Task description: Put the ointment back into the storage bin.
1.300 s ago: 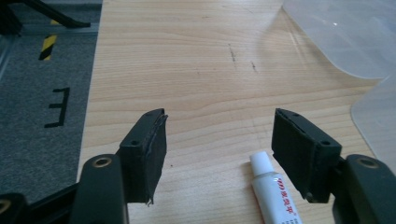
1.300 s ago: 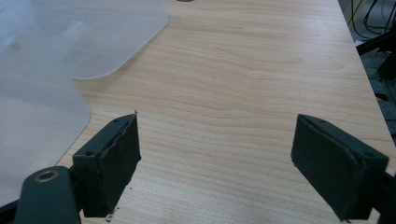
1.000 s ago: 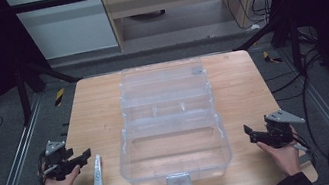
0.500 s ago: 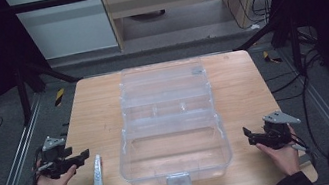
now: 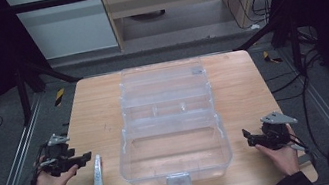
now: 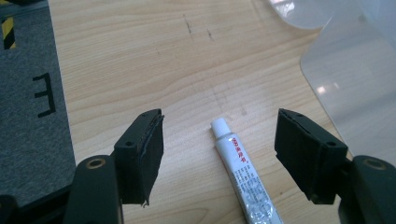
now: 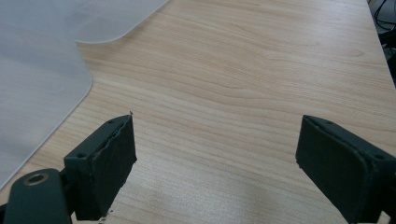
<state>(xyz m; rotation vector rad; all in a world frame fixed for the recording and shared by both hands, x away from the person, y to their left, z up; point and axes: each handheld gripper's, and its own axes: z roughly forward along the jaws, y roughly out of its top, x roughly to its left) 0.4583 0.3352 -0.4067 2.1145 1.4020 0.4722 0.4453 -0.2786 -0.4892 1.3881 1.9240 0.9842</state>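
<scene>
A clear plastic tiered box point(image 5: 170, 122) stands open in the middle of the wooden table point(image 5: 94, 109). Left of it lies a small white tube point(image 5: 97, 176) with printed text, its cap end pointing away from me. My left gripper point(image 5: 85, 158) is at the table's left edge, open, its jaws on either side of the tube point(image 6: 240, 177) and above it, not touching. My right gripper point(image 5: 247, 138) hovers open near the box's right front corner, with bare wood between its jaws point(image 7: 215, 158).
The box's translucent wall point(image 6: 355, 93) lies to the right in the left gripper view, and its lid edge point(image 7: 42, 70) to the left in the right gripper view. Grey floor with a black letter mark point(image 6: 44, 93) borders the table's left edge. Cables point(image 5: 323, 81) trail on the right.
My left gripper has drifted slightly left and back toward the table's edge. The right gripper has barely moved. The tube and box stay put.
</scene>
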